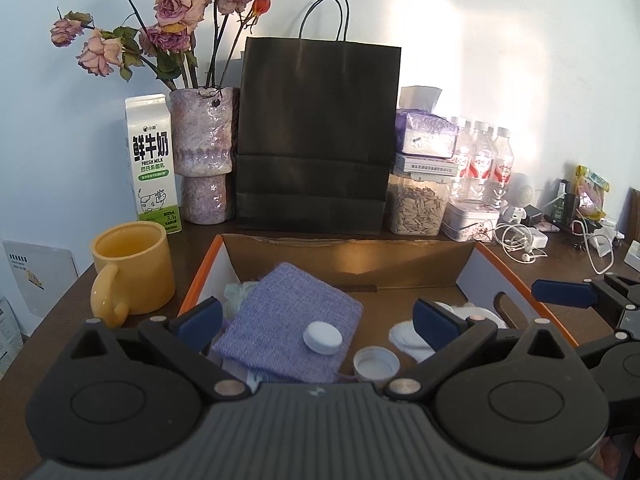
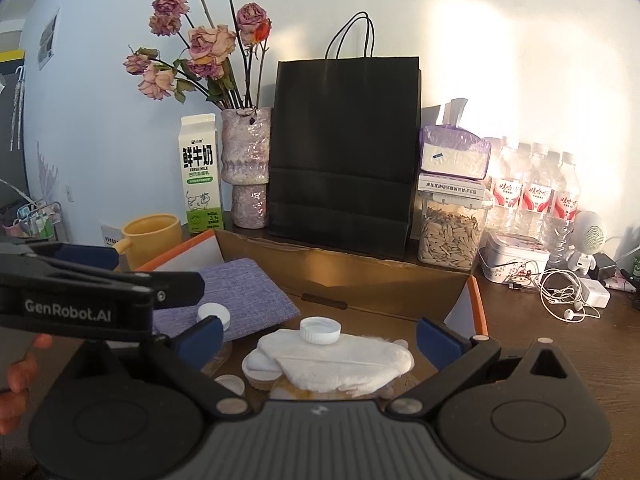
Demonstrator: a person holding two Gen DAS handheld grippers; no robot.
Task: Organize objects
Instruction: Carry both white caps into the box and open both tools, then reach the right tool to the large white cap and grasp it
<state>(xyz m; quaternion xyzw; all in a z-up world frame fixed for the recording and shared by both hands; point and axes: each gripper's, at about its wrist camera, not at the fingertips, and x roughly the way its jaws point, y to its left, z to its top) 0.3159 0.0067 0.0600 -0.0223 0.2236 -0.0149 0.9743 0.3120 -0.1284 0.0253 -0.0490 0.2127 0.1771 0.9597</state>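
Left tongs: spread wide, nothing between the pads, held over the near end of the cardboard box. Purple cloth pouch lies in the box directly ahead of and between the fingers; a white bottle cap sits on the pouch, closed side up. A second cap, hollow side up, lies on the box floor just beside the pouch, toward the right finger. White cotton pads lie next to that finger.

Right tongs: also spread wide, gripping nothing. White cotton sheet lies between and just ahead of the fingers, with a white cap resting on it. The left tongs cross the left side of this view.

Beyond the box on the bench: yellow mug off the left finger, milk carton, vase of dried roses, black paper bag straight ahead, seed jar, water bottles.
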